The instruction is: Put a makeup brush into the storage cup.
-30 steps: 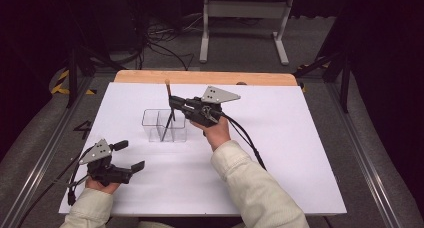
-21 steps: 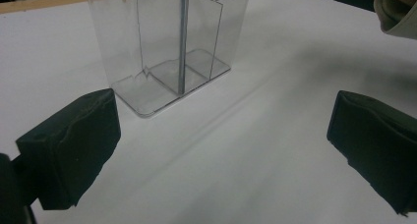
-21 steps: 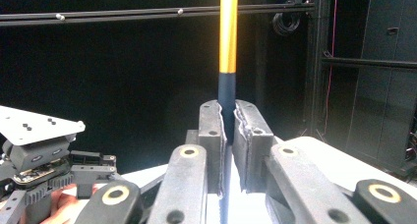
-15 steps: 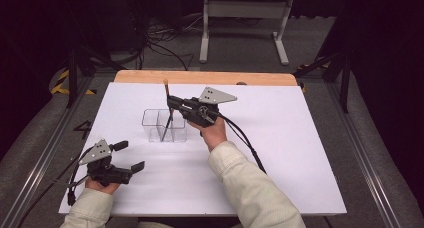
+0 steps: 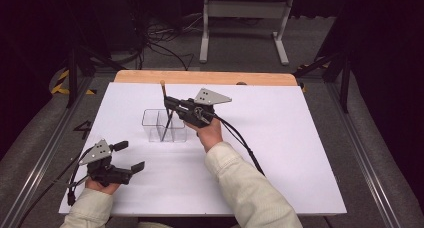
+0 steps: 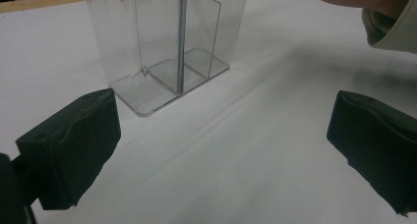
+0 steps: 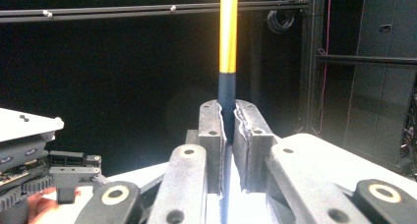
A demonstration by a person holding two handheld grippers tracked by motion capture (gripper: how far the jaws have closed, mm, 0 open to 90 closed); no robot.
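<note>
A clear plastic holder (image 5: 152, 119) with compartments stands on the white table (image 5: 280, 153), left of centre. A thin stick, dark below and yellow above (image 5: 163, 92), stands nearly upright with its lower end inside the holder. My right gripper (image 5: 169, 104) is shut on the stick above the holder's rim; in the right gripper view the jaws pinch the dark part of the stick (image 7: 227, 37) at my right gripper (image 7: 227, 117). My left gripper (image 5: 131, 156) rests open near the front left of the table. In the left gripper view, the holder (image 6: 147, 47) with the stick (image 6: 181, 47) stands ahead of my left gripper (image 6: 221, 150).
A wooden strip (image 5: 205, 78) runs along the table's far edge. The cable (image 5: 240, 143) from the right gripper trails along the forearm. The right sleeve (image 6: 391, 22) shows at the top right of the left gripper view. Dark floor, cables and a stand lie beyond the table.
My right gripper has shifted a little to the left with the stick, which now stands more upright in the holder. The left gripper has not moved.
</note>
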